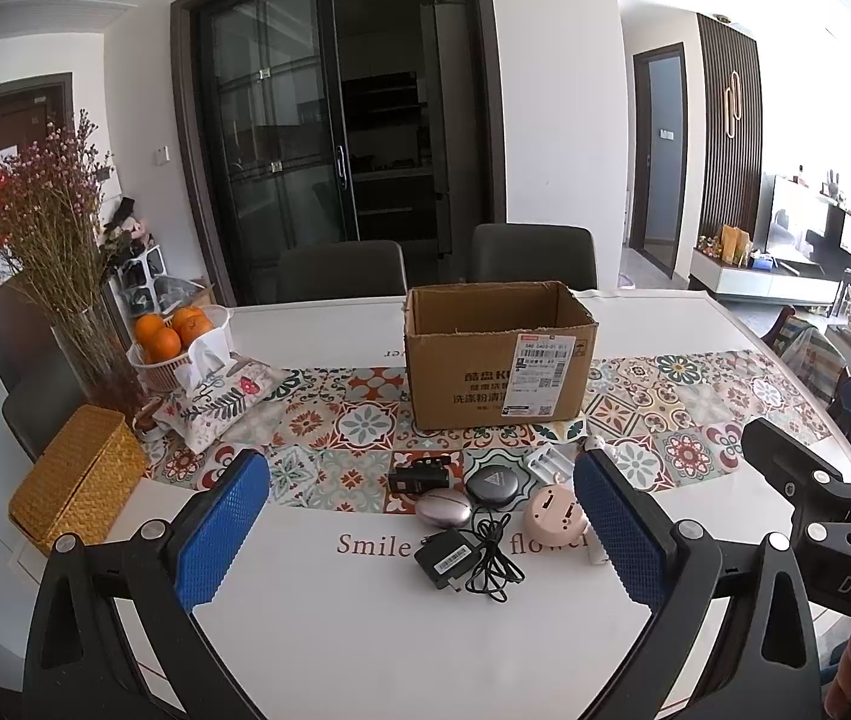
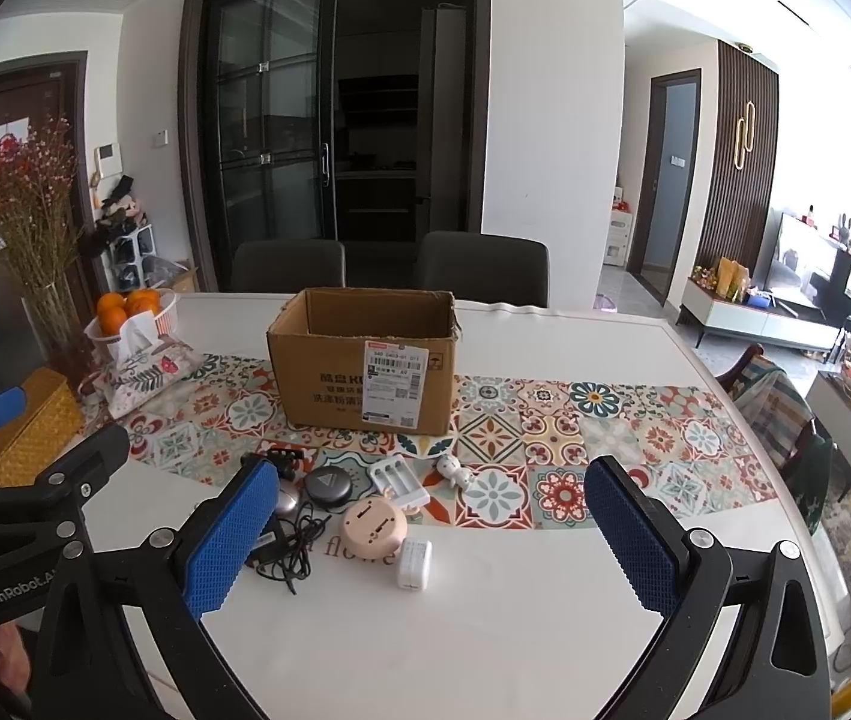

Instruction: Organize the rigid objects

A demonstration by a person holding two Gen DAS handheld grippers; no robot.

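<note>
I am holding both grippers above the worktop (image 2: 515,630), left gripper (image 1: 425,531) and right gripper (image 2: 431,531), each with jaws spread wide and gripping nothing. One open cardboard box (image 2: 365,360) is sitting on the patterned runner. Near its front I am counting one black adapter (image 1: 446,555), one pink round gadget (image 2: 372,523), one white charger (image 2: 414,562), one battery holder (image 2: 398,483) and one black disc (image 2: 327,487).

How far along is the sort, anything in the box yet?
Done: nothing visible. The cardboard box stands open and what shows of its inside is bare. In hand: nothing; the left hand-held gripper and right hand-held gripper are both open above the table. Left: everything, including the black adapter, pink round device, white charger, battery holder and black round case.
</note>
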